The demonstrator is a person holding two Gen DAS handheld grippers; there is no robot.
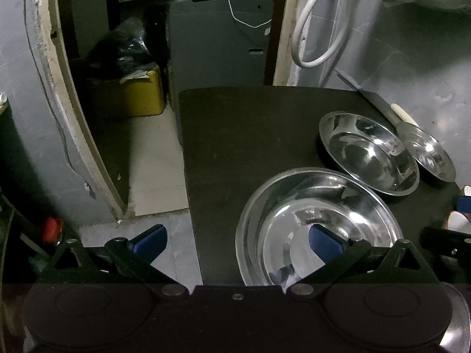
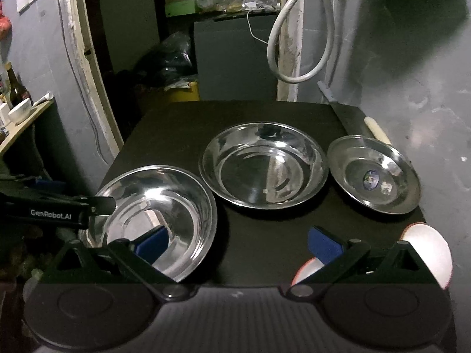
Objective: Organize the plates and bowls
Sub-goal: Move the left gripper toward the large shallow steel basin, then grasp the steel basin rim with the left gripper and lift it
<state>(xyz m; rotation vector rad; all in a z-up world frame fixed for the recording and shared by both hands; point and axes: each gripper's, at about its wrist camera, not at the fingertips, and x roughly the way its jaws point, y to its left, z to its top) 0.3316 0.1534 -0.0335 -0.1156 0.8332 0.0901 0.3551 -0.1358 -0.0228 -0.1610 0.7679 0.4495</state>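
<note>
The left gripper (image 1: 238, 242) hangs with its blue-padded fingers (image 1: 150, 239) spread wide apart and holding nothing; its right finger sits over the inside of the near steel bowl (image 1: 297, 206), while its left finger hangs past the table's left edge, above the floor. In the right wrist view the left gripper's black body (image 2: 56, 210) reaches in from 9 o'clock, with its tip over that bowl's left rim.

The right gripper (image 2: 238, 242) is likewise spread wide and empty. Its left finger lies over the near steel bowl (image 2: 164, 206) at 8 o'clock, and its right finger lies over a white plate with a red rim (image 2: 429, 250) at 4 o'clock, at the table's near right corner.

The dark table (image 2: 253, 117) carries three steel pieces in a row. The near bowl lies at the front left. Just beyond it, towards 12 o'clock, sits the wide steel dish (image 2: 263, 166), their rims nearly touching. At 2 o'clock sits the small steel plate (image 2: 374, 175) with a round blue sticker (image 2: 370, 179) in its centre, just beside the wide dish. In the left wrist view the wide dish's rim (image 1: 368, 153) overlaps the small plate (image 1: 429, 158).

Behind the small plate a cleaver (image 2: 350, 117) with a pale handle lies along the table's far right edge. A white hose (image 2: 290, 44) loops down the wall above it.
</note>
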